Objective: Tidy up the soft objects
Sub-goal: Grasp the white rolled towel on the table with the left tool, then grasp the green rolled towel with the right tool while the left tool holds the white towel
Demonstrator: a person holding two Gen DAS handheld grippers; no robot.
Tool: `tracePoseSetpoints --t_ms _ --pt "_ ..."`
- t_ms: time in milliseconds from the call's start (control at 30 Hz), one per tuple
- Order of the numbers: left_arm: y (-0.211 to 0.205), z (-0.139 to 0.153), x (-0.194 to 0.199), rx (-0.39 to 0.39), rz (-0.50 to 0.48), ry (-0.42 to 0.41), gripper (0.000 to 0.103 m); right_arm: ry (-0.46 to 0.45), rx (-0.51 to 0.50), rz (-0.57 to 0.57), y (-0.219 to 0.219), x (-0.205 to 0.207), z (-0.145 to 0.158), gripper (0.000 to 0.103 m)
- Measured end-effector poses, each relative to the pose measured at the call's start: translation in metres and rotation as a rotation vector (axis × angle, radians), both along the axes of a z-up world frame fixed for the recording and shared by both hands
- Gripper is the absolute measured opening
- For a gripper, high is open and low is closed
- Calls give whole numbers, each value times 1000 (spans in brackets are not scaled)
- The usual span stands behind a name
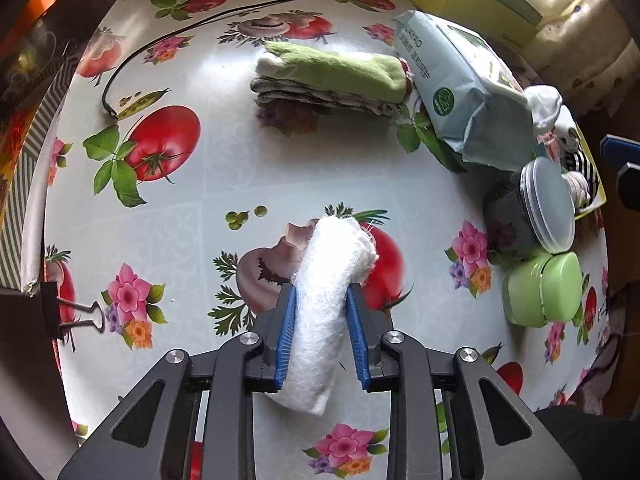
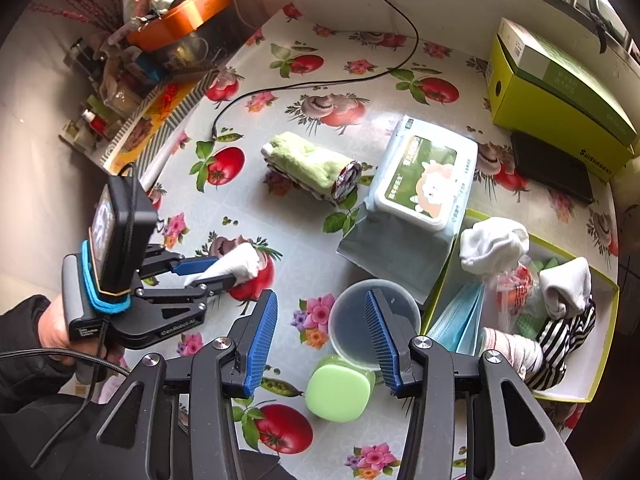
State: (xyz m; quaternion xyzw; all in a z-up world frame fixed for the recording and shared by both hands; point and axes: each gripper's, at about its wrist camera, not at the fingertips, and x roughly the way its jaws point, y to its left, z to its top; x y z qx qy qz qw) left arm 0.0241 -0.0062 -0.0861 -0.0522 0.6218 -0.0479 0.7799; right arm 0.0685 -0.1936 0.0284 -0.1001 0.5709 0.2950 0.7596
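My left gripper [image 1: 320, 292] is shut on a rolled white cloth [image 1: 332, 280] and holds it just above the flowered tablecloth; it also shows in the right wrist view [image 2: 224, 270] with the white cloth [image 2: 242, 262] between its blue pads. A rolled green towel [image 1: 332, 76] lies farther back on the table, also in the right wrist view [image 2: 312, 166]. My right gripper [image 2: 320, 304] is open and empty above a round lidded tub [image 2: 356, 332]. A shallow green-rimmed box [image 2: 600, 344] at the right holds white socks [image 2: 494, 246], a striped cloth [image 2: 560, 340] and blue face masks [image 2: 460, 320].
A pack of wet wipes [image 2: 420, 176] lies between the green towel and the box. A green jar [image 2: 340, 390] lies beside the tub. A black cable [image 2: 304, 84] runs across the far table. A yellow-green carton [image 2: 560, 108] stands at the back right; cluttered shelves [image 2: 160, 52] stand at the left.
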Motion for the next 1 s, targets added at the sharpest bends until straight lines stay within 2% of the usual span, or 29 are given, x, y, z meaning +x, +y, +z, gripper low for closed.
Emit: tracePoseSetpoints --t_ms 133,433,767,1000 --pt "22 3 7 -14 65 -4 24 -7 -11 25 10 10 -2 45" --pt "40 9 20 -32 182 -21 24 -12 -28 78 36 31 -7 45" --pt "60 7 31 -14 267 -30 24 -11 -63 142 63 37 -15 45" --pt "72 -4 29 -45 311 -7 27 -11 -75 172 74 40 -18 45"
